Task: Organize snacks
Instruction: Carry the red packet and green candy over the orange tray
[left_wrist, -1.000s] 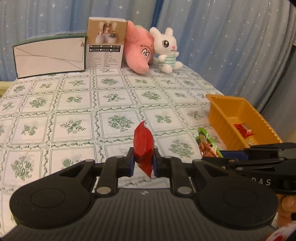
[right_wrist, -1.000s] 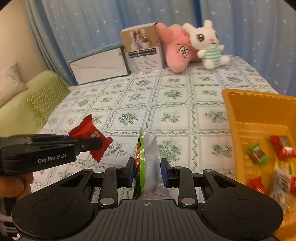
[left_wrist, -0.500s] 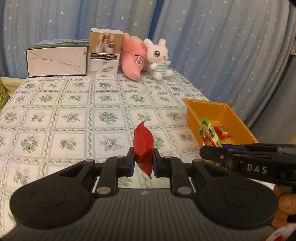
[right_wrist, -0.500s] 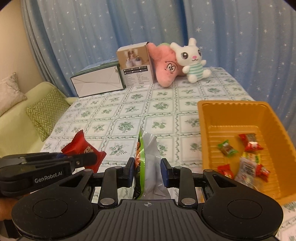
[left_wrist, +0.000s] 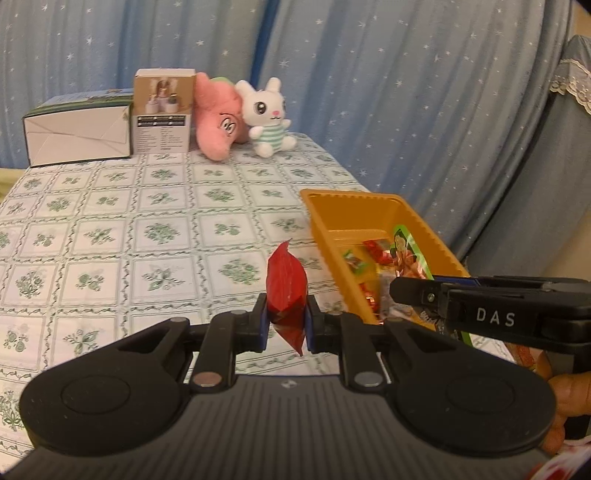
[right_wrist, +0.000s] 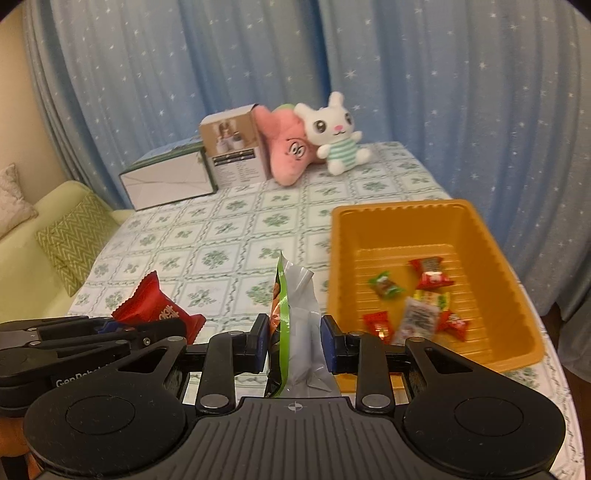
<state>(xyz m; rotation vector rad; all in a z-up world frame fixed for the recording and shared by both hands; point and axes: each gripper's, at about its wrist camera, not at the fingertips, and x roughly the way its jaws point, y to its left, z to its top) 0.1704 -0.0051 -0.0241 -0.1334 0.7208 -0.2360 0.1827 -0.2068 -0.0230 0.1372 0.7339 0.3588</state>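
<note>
Beside the orange tray (right_wrist: 495, 236), left gripper (left_wrist: 286, 325) "GenRobot" clamping red packet (left_wrist: 286, 291), right gripper (right_wrist: 294, 343) "DAS" clamping green packet (right_wrist: 295, 332)

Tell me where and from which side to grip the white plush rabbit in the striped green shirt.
Grip the white plush rabbit across its striped green torso, coming from the front. It sits upright facing the cameras, its head wider than the body, so the narrower torso probably fits between fingers better. The pink plush toy presses against its left as seen, so a side approach looks crowded. Both grippers hold snacks now and would need emptying first.

red pkt (left_wrist: 286, 291) pinched upright, green pkt (right_wrist: 295, 332) too
</note>
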